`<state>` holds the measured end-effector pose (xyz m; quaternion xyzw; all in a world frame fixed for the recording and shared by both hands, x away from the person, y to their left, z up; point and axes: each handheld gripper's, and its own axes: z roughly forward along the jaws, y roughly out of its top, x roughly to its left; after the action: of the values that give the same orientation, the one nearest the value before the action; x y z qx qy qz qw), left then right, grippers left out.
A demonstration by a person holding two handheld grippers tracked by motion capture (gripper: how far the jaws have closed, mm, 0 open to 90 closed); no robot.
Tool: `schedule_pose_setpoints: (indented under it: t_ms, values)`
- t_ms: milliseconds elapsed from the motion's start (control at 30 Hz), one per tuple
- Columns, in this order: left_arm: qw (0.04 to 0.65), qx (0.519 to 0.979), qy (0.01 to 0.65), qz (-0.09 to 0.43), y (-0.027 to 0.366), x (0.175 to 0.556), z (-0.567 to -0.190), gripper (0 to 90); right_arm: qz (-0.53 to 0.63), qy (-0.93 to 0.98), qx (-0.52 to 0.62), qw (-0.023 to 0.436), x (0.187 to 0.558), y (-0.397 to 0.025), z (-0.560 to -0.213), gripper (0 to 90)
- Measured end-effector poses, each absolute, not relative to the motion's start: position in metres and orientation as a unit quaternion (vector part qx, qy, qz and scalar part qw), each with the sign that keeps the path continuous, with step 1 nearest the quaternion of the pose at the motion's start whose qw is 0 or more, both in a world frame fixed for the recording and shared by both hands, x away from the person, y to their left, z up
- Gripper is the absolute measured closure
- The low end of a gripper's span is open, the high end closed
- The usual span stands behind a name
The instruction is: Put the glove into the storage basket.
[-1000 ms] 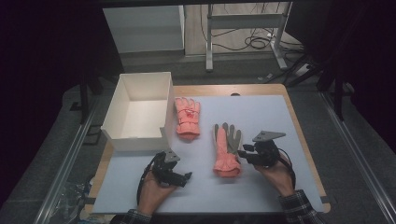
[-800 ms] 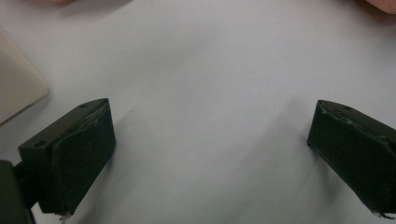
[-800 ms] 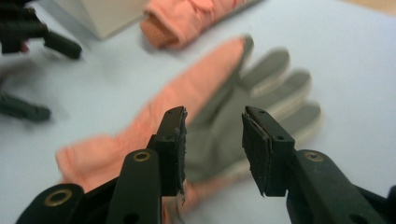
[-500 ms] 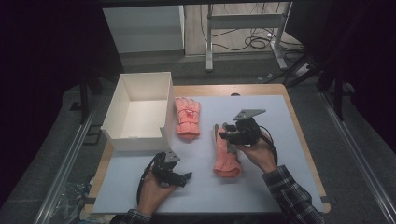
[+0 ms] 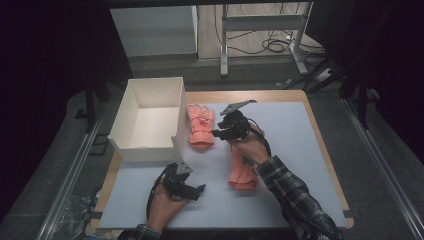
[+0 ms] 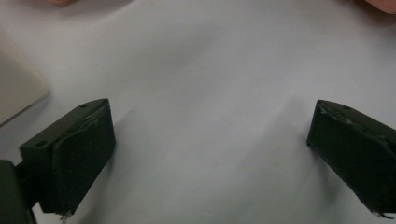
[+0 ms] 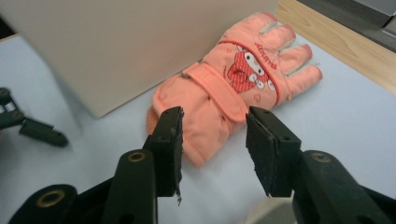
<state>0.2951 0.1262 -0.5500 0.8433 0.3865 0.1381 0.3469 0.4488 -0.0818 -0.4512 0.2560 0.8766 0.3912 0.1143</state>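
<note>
The right gripper [image 7: 212, 149], fingers apart, is lined up on the cuff of the pink glove [image 7: 233, 88], which lies on the tabletop [image 5: 300, 130] beside the white box [image 5: 150, 115]. It should straddle the cuff squarely before closing. The high view adds a second glove [image 5: 242, 172] and the left gripper [image 5: 187, 187] (fingers wide apart, empty).

Pink glove [image 7: 219, 93] flat beside box; second glove [image 5: 243, 170] nearer person.
</note>
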Motion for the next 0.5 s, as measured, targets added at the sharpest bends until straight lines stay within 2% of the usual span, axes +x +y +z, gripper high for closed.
schedule_pose_setpoints:
  t_ms: [500]
  values:
    - [0.348, 0.842, 0.388, 0.137, 0.126, 0.295, -0.55, 1.2, 0.366, 0.88, 0.282, 0.109, 0.502, -0.033, -0.467, 56.4]
